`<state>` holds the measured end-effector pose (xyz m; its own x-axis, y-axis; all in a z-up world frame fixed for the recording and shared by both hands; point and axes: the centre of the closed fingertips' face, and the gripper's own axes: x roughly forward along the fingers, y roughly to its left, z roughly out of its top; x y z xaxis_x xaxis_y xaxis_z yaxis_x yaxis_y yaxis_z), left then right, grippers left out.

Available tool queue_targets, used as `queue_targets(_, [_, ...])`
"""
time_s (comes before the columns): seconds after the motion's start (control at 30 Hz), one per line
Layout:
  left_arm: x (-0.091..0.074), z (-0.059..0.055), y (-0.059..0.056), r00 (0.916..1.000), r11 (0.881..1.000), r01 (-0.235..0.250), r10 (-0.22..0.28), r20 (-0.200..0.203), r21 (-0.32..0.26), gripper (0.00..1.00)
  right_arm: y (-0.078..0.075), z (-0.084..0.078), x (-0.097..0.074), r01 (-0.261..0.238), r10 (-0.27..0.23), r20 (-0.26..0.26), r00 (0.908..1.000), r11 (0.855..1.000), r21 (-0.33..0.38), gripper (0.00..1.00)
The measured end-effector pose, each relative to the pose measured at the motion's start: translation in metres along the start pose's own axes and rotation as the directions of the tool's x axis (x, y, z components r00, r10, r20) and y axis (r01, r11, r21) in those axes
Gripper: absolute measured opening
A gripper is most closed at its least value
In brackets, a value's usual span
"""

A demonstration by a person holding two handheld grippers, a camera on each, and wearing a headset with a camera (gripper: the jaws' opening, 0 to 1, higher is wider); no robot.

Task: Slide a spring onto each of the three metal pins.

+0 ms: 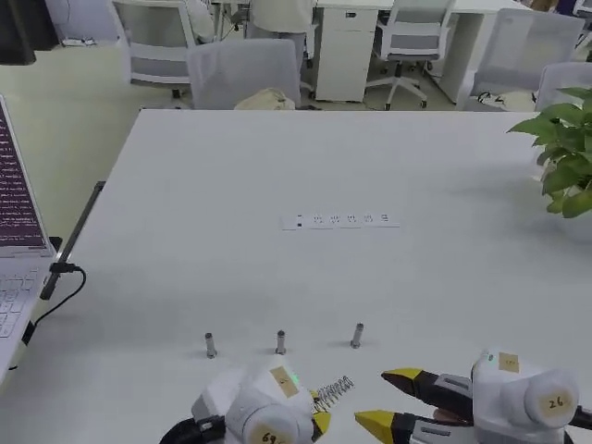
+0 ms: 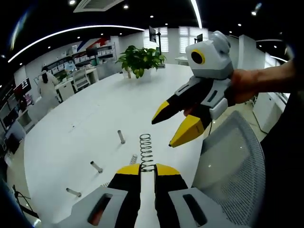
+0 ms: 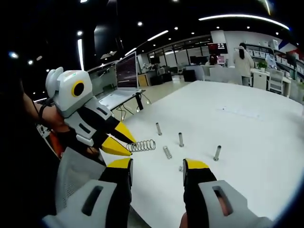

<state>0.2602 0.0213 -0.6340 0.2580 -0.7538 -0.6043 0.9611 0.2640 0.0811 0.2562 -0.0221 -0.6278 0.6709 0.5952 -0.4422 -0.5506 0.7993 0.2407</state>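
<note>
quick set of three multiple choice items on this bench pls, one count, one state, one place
1. How many short upright metal pins stand on the white table?
A two
B three
C five

2. How do the right gripper jaws stand?
A shut on a pin
B shut on nothing
C open, nothing between them

3. Where is the raised small coiled steel spring?
A between the left gripper jaws
B slid onto a pin
C between the right gripper jaws

Answers:
1 B, the head view shows three in a row.
2 C, the right gripper view shows a wide gap between the yellow tips.
3 A, the left gripper view shows the tips pinching its lower end.
</note>
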Motion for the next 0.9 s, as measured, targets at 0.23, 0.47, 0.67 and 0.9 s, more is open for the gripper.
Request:
queue_targets(0.23, [0.001, 0.004, -0.007, 0.9999, 0.999, 0.015, -0.015, 0.001, 0.048, 0.02, 0.007, 0.0, 0.004, -0.042, 0.042, 0.008, 0.9991, 0.999, 0.02, 0.36])
queue_targets(0.47, [0.001, 0.005, -0.013, 0.9994, 0.996, 0.035, -0.035, -0.001, 0.08, 0.02, 0.019, 0.003, 0.008, -0.092, 0.092, 0.014, 0.9957, 0.996, 0.017, 0.3])
queue_targets(0.67, [0.001, 0.004, -0.015, 0.9992, 0.994, 0.041, -0.04, -0.007, 0.105, 0.02, 0.026, 0.004, 0.01, -0.123, 0.123, 0.014, 0.9924, 0.992, 0.026, 0.24])
queue_targets(0.9, [0.002, 0.0, -0.015, 0.9989, 0.991, 0.044, -0.042, -0.02, 0.127, 0.02, 0.027, 0.005, 0.007, -0.132, 0.131, 0.025, 0.9911, 0.991, 0.037, 0.19])
